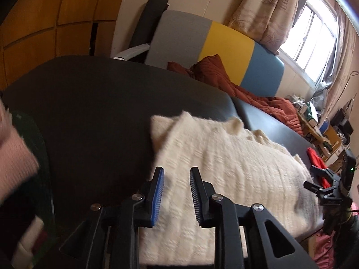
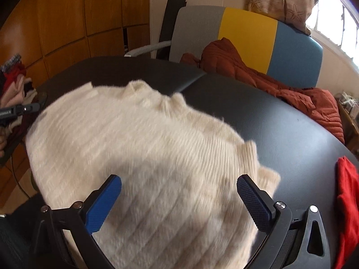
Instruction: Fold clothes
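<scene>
A cream knitted sweater (image 2: 139,148) lies on the dark table (image 2: 280,125); it also shows in the left wrist view (image 1: 224,174). My left gripper (image 1: 176,172) hovers over the sweater's left edge, its jaws a small gap apart with nothing between them. My right gripper (image 2: 179,183) is wide open above the sweater's near part, empty. The right gripper also appears at the right edge of the left wrist view (image 1: 325,183). The left gripper's tip shows at the left of the right wrist view (image 2: 20,109).
A red garment (image 2: 347,201) lies on the table at the right. A rust-coloured jacket (image 2: 258,74) is draped over a grey, yellow and blue chair (image 2: 246,31) behind the table. A pile of clothes (image 2: 13,85) sits at the left. Wooden cabinets (image 2: 78,18) stand behind.
</scene>
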Available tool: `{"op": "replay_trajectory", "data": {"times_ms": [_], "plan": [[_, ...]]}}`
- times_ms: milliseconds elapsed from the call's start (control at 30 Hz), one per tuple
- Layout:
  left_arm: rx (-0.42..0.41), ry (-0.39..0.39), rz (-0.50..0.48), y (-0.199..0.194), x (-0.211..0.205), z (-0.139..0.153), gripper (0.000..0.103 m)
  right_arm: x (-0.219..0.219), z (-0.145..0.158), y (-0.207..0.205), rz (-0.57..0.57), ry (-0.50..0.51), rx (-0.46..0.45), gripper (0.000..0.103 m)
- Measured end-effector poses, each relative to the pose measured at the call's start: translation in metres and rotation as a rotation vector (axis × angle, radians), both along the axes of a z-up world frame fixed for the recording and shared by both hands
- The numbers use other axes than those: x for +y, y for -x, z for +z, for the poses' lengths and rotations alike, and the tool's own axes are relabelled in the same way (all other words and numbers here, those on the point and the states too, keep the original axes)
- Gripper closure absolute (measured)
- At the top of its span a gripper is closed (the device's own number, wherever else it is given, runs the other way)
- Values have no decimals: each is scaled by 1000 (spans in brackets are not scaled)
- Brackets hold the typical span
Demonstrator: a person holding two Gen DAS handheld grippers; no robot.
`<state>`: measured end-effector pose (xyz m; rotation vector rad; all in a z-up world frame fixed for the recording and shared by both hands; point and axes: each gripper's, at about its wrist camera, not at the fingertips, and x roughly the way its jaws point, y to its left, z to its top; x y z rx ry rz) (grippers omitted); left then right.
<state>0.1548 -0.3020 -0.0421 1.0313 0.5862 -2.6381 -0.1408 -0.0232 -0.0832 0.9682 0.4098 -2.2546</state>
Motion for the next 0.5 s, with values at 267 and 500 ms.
{"op": "replay_trajectory", "data": {"times_ms": [267, 500], "plan": [[-98, -145, -11, 46, -34, -22, 63, 6, -36, 33, 12, 197, -129, 0], [-199, -298, -39, 74, -58, -52, 58, 5, -37, 32, 11, 204, -116, 0]]}}
